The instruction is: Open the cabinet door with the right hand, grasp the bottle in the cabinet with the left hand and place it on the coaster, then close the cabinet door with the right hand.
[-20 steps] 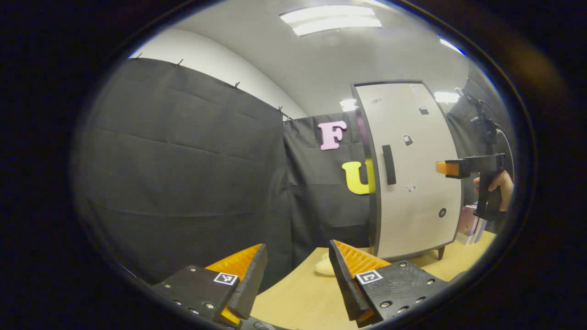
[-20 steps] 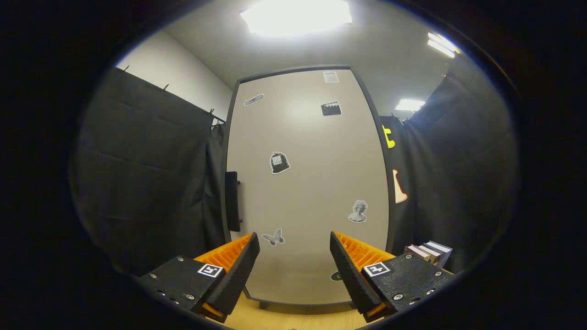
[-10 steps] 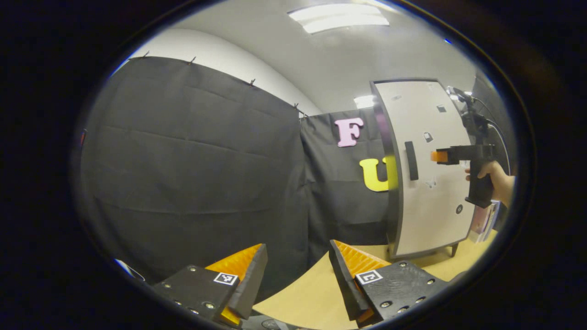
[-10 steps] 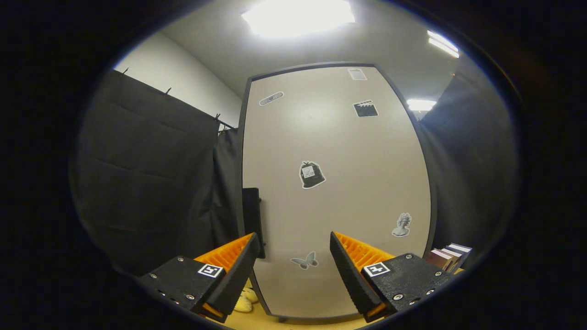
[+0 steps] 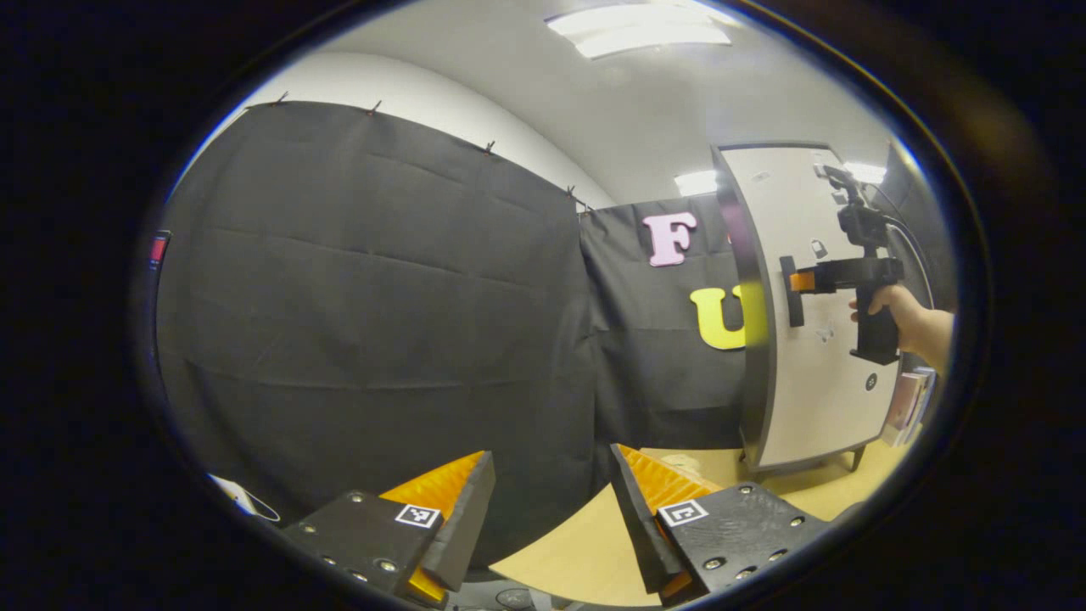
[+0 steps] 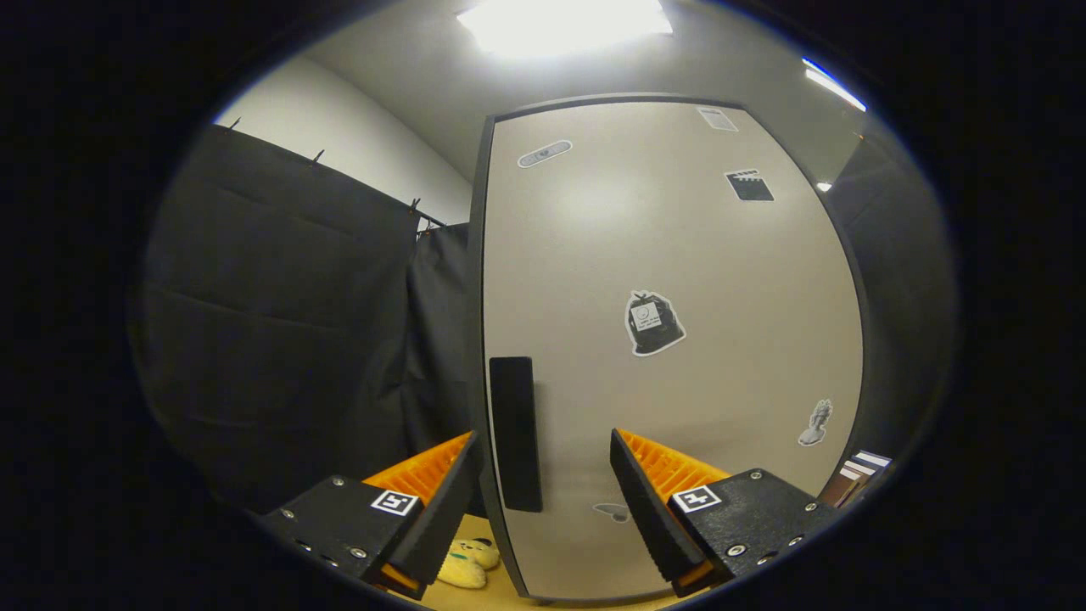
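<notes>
Standing shut at the back of the counter (image 5: 594,543), the cabinet door (image 6: 679,339) faces the right gripper, its dark vertical handle (image 6: 515,433) set close to the door's left edge. The bottle, I judge, sits behind that door, out of sight, and no coaster can be made out.

The right gripper (image 6: 543,501) has its fingers spread wide, the handle framed between them but not touched. From the left gripper view, the same right gripper (image 5: 802,281) and the hand (image 5: 891,305) holding it sit just beside the handle (image 5: 794,291). The left gripper (image 5: 551,518) hangs low over the counter's near edge, fingers apart and empty, well apart from the cabinet.

The step in hand looks like the reach for the handle. To do it well, ease forward until both fingers pass either side of the bar, close squarely on its middle, then pull along the arc of the hinge, which I take to be on the door's right edge.

A yellow plush toy (image 6: 465,564) lies on the counter by the cabinet's lower left corner, and books (image 6: 857,475) stand to its right.
</notes>
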A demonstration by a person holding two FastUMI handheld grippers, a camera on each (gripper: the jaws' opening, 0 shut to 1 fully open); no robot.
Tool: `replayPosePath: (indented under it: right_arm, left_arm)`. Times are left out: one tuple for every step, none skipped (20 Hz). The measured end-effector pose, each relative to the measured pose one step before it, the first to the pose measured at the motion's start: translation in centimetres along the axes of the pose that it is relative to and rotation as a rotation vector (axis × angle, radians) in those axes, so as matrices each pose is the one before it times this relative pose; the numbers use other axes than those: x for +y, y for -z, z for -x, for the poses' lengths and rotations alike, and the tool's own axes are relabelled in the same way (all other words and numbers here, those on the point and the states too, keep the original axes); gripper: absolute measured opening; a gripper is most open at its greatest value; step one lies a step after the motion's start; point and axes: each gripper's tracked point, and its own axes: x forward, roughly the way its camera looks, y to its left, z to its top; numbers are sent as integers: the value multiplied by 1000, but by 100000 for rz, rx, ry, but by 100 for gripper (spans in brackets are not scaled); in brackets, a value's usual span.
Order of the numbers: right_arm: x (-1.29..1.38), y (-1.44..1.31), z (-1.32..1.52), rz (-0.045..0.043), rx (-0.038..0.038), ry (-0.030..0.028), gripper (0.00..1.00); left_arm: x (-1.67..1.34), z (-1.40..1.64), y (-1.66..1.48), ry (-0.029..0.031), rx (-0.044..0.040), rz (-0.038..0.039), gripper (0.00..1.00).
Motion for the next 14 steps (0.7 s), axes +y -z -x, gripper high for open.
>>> replayPosePath:
  right_arm:
    - [325, 44, -553, 335, 841, 250, 90]
    - [340, 122, -546, 352, 1222, -134, 88]
    - [343, 180, -509, 280, 1319, -35, 83]
    - [285, 144, -522, 133, 963, -89, 81]
    - [63, 125, -474, 449, 724, 679, 72]
    - [46, 137, -470, 865, 827, 687, 68]
    - [133, 156, -412, 949, 997, 338, 61]
    - [116, 397, -222, 1170, 2013, 483, 59]
    - [176, 502, -307, 1039, 2273, 220, 52]
    - [267, 377, -174, 495, 1884, -366, 51]
    - [169, 297, -152, 106, 1273, -183, 51]
    - [-486, -198, -110, 781, -876, 2765, 51]
    - [-69, 234, -139, -491, 628, 806, 46]
    - [3, -153, 344, -1580, -189, -591, 36]
  left_arm:
    - [349, 2, 142, -673, 417, 186, 78]
    - [441, -132, 133, -546, 249, 260, 78]
    - [360, -80, 106, -702, 256, 317, 78]
    - [367, -47, 197, -588, 205, 333, 78]
    - [359, 24, 29, -675, 101, 261, 78]
    - [389, 70, 124, -638, 70, 249, 83]
    - [429, 71, -11, -485, 73, 265, 78]
    - [276, -39, 127, -469, 149, 211, 72]
    - [265, -67, 103, -362, 233, 238, 72]
    - [125, -141, 64, -246, 107, 250, 72]
    - [203, -26, -56, -259, -78, 125, 72]
    - [224, -32, -9, -251, -277, 61, 72]
    - [159, -63, -114, -111, -342, 19, 72]
    - [29, -9, 96, 114, -376, -39, 72]
